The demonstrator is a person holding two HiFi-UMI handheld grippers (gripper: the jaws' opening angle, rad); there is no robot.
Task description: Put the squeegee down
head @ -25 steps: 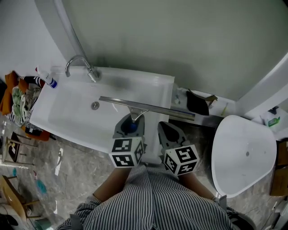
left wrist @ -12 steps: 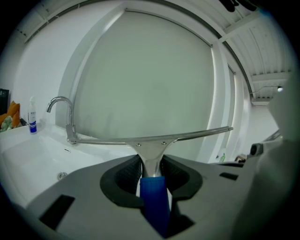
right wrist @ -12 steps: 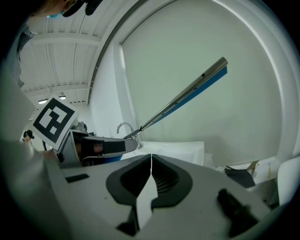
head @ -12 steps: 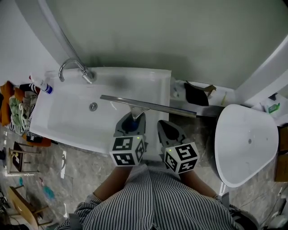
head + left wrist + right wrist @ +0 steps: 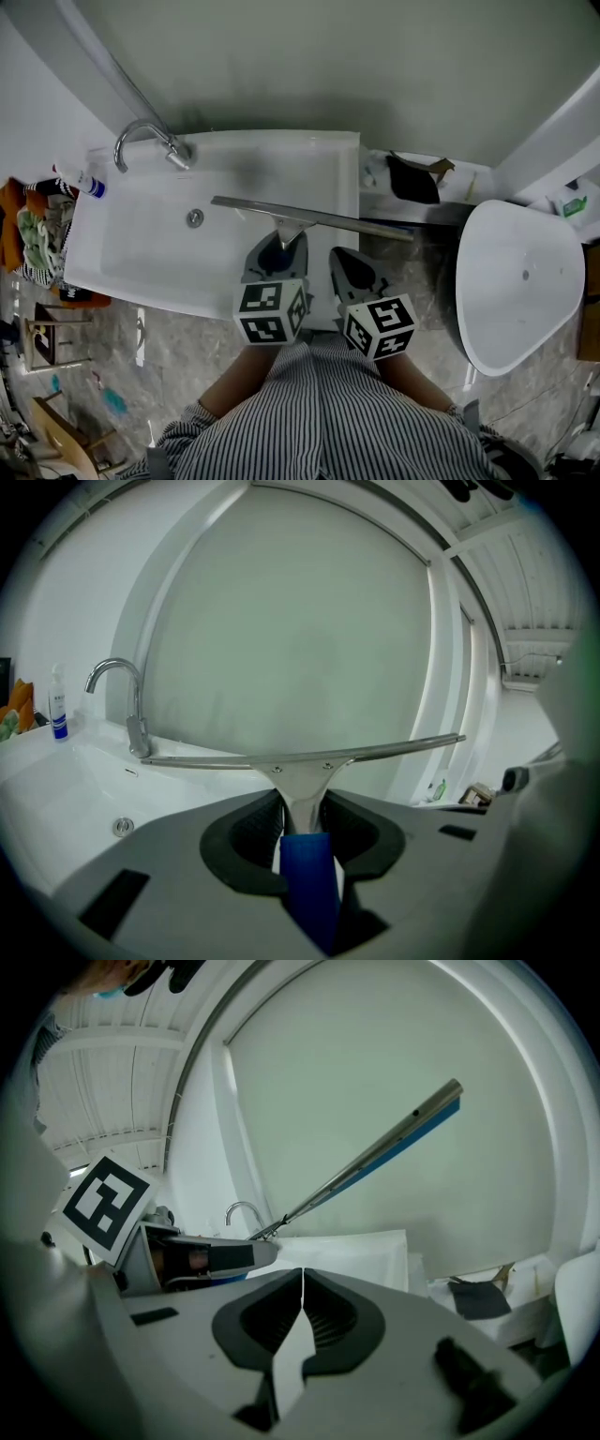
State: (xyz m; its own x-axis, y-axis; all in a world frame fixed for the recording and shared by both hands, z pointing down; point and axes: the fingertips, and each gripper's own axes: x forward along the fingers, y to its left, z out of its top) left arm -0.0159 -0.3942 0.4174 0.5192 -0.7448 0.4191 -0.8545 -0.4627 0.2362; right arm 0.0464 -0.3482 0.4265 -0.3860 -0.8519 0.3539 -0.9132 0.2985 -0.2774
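The squeegee (image 5: 309, 217) has a long metal blade bar and a blue handle (image 5: 309, 878). My left gripper (image 5: 278, 246) is shut on that handle, and the bar is held level above the white sink (image 5: 141, 246), reaching right past the basin's edge. In the left gripper view the bar (image 5: 300, 757) spans the frame in front of the mirror. My right gripper (image 5: 349, 264) hangs just to the right of the left one, shut with nothing between its jaws. The right gripper view shows the squeegee bar (image 5: 375, 1157) slanting up past the left gripper (image 5: 187, 1258).
A chrome tap (image 5: 145, 141) stands at the sink's back left, with a spray bottle (image 5: 80, 181) beside it. A dark pouch (image 5: 412, 180) lies on the ledge right of the sink. A white toilet (image 5: 520, 281) is at right. A large mirror (image 5: 300, 639) fills the wall ahead.
Both grippers keep their place and grip. The head view has shifted a little, so the sink and tap sit slightly higher and further left in the picture.
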